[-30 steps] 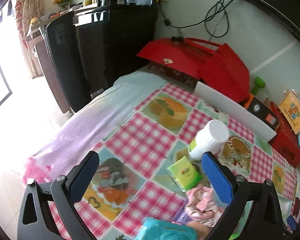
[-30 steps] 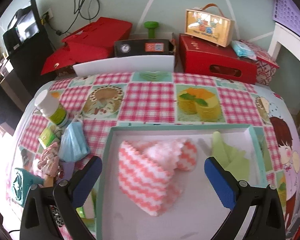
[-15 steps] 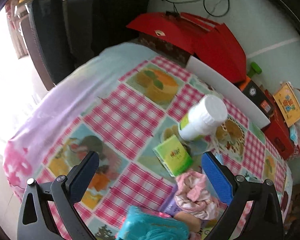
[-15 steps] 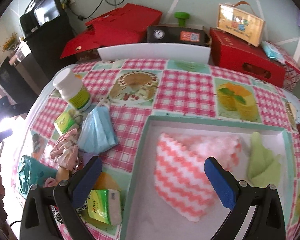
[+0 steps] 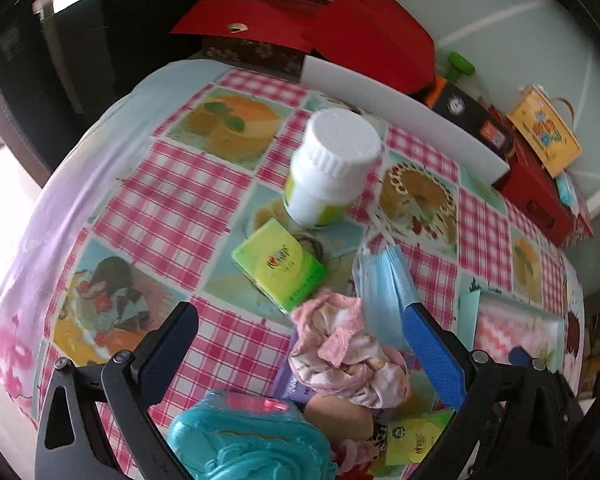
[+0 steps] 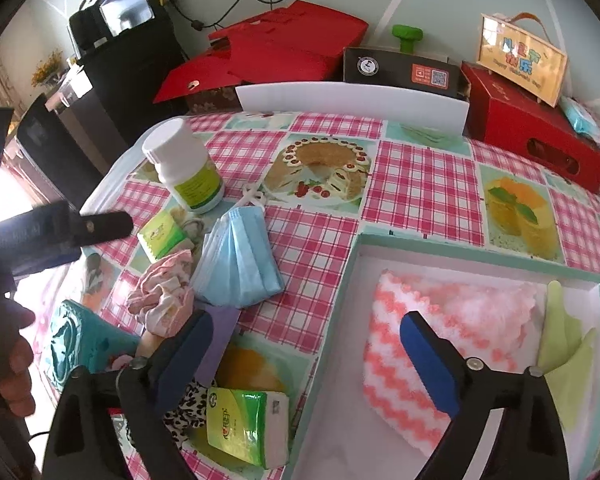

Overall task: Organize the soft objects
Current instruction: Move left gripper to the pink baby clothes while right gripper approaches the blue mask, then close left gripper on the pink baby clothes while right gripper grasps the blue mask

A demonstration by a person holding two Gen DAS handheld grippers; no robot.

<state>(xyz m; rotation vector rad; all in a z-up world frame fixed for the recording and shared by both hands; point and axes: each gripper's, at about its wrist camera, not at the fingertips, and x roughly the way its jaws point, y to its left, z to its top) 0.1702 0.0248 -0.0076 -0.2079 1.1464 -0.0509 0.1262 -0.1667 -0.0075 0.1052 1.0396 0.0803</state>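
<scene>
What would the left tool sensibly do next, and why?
Probably lower onto the pink crumpled cloth and close. The left tool is open with that cloth between its fingers, while the tray already holds other cloths.

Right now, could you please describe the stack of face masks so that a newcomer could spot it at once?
Start at the white tray with the teal rim on the checked tablecloth. Just outside its left wall lies the stack of face masks, fanned out flat, below the white bottle. It is the only pale blue, pleated thing; the crumpled pink cloth beside it is frilly.
</scene>
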